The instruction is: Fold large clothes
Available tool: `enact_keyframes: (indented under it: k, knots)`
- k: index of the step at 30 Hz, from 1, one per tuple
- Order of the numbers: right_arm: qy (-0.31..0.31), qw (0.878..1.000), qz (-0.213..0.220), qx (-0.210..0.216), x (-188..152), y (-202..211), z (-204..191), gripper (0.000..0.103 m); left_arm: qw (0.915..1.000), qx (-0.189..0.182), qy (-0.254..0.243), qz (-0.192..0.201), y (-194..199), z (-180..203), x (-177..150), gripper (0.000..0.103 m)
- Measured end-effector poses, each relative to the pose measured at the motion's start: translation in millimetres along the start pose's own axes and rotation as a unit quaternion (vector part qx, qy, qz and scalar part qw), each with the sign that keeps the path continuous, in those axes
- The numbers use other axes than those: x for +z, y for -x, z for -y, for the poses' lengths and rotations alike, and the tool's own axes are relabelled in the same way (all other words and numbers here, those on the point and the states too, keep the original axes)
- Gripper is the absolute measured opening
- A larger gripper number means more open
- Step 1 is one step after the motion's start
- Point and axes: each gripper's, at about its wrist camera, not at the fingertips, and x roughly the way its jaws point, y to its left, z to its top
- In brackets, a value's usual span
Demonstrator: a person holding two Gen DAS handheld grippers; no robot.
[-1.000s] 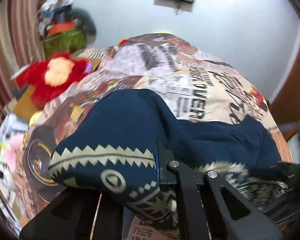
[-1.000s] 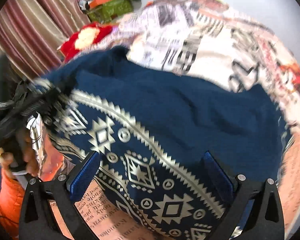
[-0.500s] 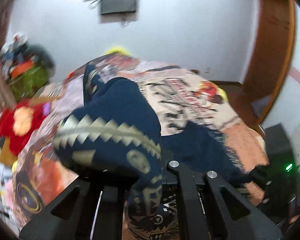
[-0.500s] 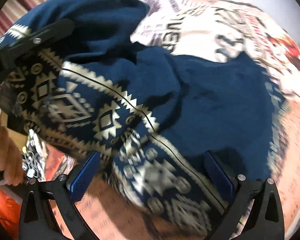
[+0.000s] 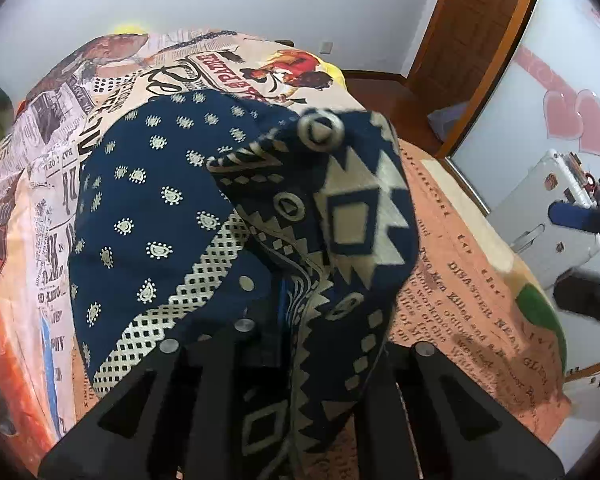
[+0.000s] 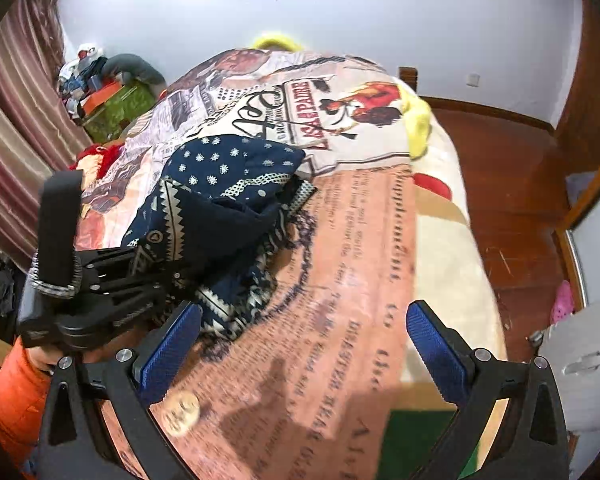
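Here the left gripper (image 6: 168, 276) pinches the navy garment (image 5: 160, 208); only the right wrist view shows the right gripper (image 6: 300, 356) spread.

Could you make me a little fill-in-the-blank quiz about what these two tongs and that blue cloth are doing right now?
1. The left tongs are shut on the navy patterned ____.
2. The right tongs stand ____, with nothing between their blue pads.
3. The garment lies bunched on a bed cover printed like a ____.
4. The sleeve behind the left tongs is ____ in colour.

Missing words: garment; open; newspaper; orange
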Motion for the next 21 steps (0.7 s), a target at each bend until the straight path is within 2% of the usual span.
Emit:
enact_keyframes:
  k: [2, 5, 7, 8, 11, 16, 19, 21]
  knots:
    - [0.004, 1.0, 0.004, 0.001, -2, 2, -2, 0.103, 0.9998, -0.012, 0.013, 0.001, 8, -5, 1, 0.011]
    - [0.011, 1.0, 0.013, 0.009, -6, 8, -5, 0.103, 0.9995, -0.028, 0.012, 0.005, 29, -12, -7, 0.026]
    - [0.015, 0.999, 0.024, 0.015, -3, 10, -8, 0.103, 0.9991, -0.04, 0.006, 0.009, 48, -13, -13, 0.054]
    - [0.017, 0.999, 0.027, 0.017, 0, 10, -10, 0.103, 0.9988, -0.047, 0.009, 0.011, 58, -15, -18, 0.058]
    - [0.033, 0.998, 0.043, 0.027, 13, 15, -24, 0.103, 0.9983, -0.053, 0.014, 0.018, 80, -20, -28, 0.06]
    - [0.068, 0.994, 0.07, 0.051, 45, 20, -56, 0.103, 0.9988, -0.016, 0.027, 0.038, 109, -48, -35, 0.062]
    - [0.078, 0.992, 0.069, 0.07, 59, 5, -75, 0.103, 0.9976, 0.014, 0.044, 0.051, 115, -69, -35, 0.062]
    - [0.075, 0.993, 0.057, 0.072, 66, -14, -83, 0.103, 0.9964, 0.018, 0.067, 0.05, 109, -83, -32, 0.062]
